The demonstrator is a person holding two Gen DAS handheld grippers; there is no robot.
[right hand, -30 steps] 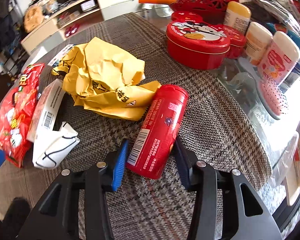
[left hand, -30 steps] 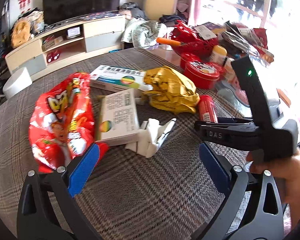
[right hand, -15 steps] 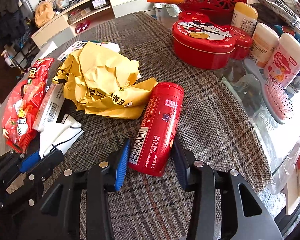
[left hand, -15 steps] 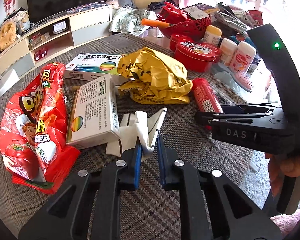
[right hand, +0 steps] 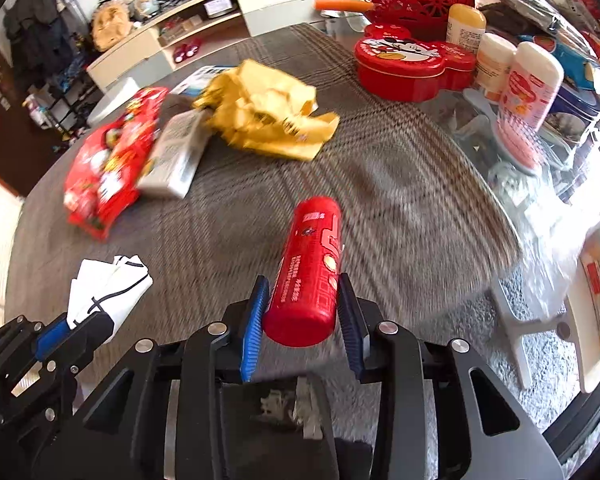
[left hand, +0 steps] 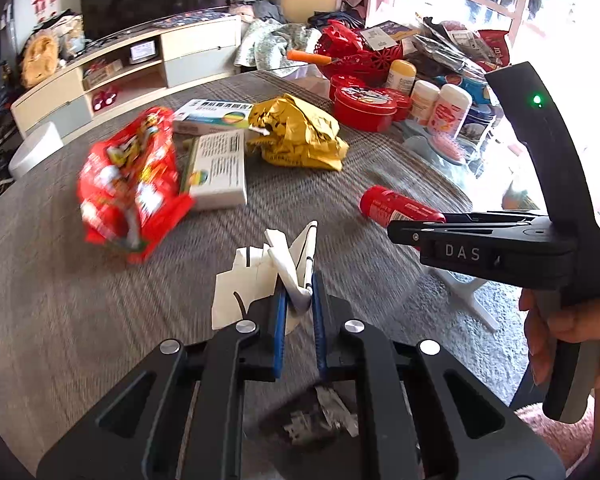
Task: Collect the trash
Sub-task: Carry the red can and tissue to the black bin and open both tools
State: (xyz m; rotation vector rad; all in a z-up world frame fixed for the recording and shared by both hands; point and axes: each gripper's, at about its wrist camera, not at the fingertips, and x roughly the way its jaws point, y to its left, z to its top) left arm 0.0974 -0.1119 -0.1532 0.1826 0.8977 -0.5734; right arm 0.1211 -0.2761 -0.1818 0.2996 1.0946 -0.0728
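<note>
Left wrist view
Left claw (left hand: 298, 312): pressed together on a crumpled white paper (left hand: 268, 276), which stands up out of the blue pads above the tabletop (left hand: 80, 340).
Right claw (left hand: 416, 232): seen from the side at the right edge, carried by a hand (left hand: 572, 344); a red tube (left hand: 396, 206) sticks out of its tip.
Remaining trash: a red snack bag (left hand: 130, 180), a white box (left hand: 220, 168) just beside it, a second box (left hand: 212, 116) behind, and a yellow crumpled wrapper (left hand: 300, 136), all lying on the tabletop.
Background: a red tin (left hand: 364, 104) and white bottles (left hand: 448, 110) toward the far right edge.

Right wrist view
Right claw (right hand: 304, 320): closing on the red tube (right hand: 308, 276); both pads touch its sides, and the tube points away from the camera, clear of the tabletop (right hand: 400, 184).
Left claw (right hand: 72, 328): at lower left, pinching the white paper (right hand: 108, 288).
Remaining trash: snack bag (right hand: 108, 164), white box (right hand: 176, 152) and yellow wrapper (right hand: 264, 112) lie together, well apart from both claws.
Image quality: blurred.
</note>
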